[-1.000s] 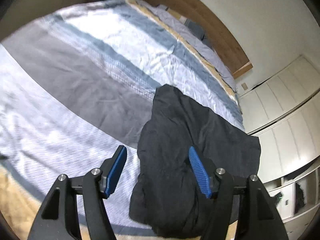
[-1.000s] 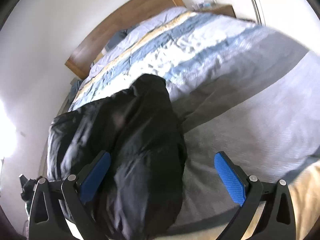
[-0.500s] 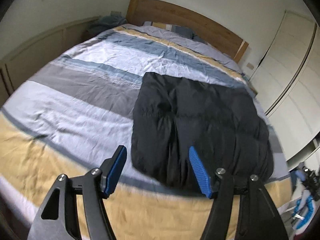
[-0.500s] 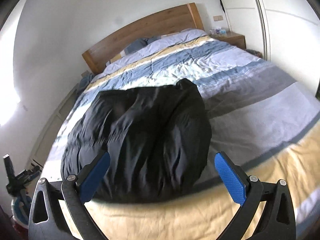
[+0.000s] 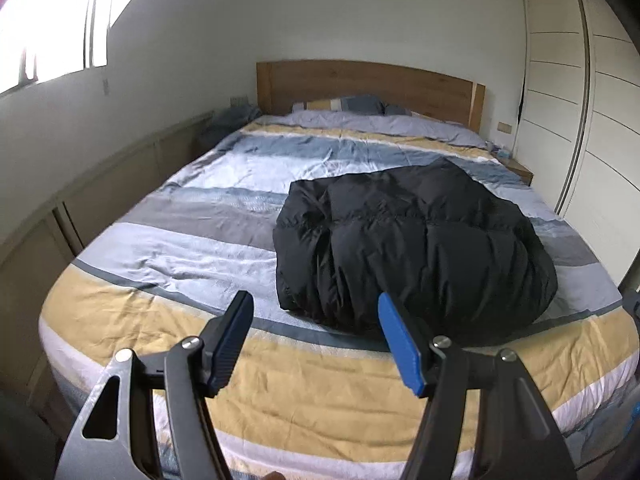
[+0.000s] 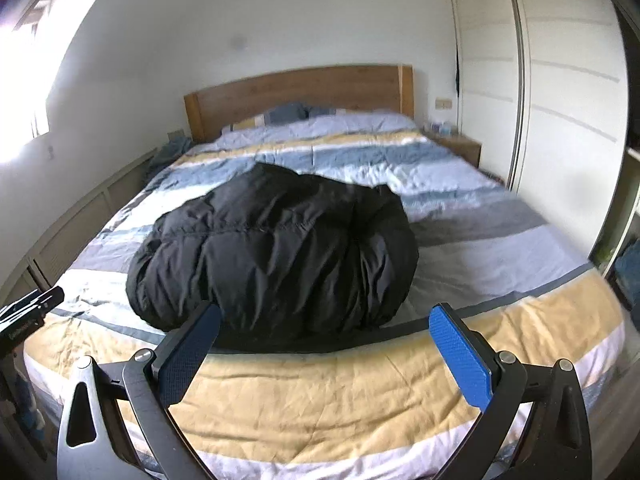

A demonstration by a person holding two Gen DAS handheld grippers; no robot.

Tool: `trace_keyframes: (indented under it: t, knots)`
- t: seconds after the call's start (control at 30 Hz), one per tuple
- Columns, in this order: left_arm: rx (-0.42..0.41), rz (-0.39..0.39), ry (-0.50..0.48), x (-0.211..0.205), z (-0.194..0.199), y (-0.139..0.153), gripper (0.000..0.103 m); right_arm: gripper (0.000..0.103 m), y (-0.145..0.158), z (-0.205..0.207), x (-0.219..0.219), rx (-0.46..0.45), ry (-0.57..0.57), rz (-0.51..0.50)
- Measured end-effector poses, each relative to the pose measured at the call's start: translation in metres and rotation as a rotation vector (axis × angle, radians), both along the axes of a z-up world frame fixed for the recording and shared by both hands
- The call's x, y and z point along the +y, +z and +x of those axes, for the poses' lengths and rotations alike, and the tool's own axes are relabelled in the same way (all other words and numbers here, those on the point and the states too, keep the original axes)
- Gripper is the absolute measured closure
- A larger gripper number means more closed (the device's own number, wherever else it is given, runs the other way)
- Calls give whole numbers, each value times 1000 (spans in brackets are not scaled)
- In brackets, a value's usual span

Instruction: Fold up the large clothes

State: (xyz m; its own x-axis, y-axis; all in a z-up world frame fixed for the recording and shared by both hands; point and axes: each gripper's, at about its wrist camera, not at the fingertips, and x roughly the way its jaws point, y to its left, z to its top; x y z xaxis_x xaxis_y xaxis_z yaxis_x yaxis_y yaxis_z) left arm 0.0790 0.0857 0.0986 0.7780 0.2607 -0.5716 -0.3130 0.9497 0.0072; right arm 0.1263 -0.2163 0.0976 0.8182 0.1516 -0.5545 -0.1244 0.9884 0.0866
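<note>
No text, label, brand or number can be read in either view. The one candidate is a black bracket (image 6: pixel 28 312) at the left edge of the right wrist view — it bears a pale line of marking, too small and blurred to make out.
</note>
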Motion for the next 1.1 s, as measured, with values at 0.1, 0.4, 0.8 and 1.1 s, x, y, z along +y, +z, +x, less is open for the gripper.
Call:
trace_keyframes:
  t: [0.1,0.4,0.8,1.1]
  knots:
    - [-8,40,17,-15,-15,3,40,0,7,-24,8,-32,19,-30]
    - [-74,88,-26,-51,-53,24,40,0,26,-76,21,-114,85,-71]
    - [-81,91,-93,-73,-60,25,40,0,42,-91,21,-171,95,-55]
    - [-71,58,-123,-69,-52,19,40,0,37,-81,21,-150,94,-49]
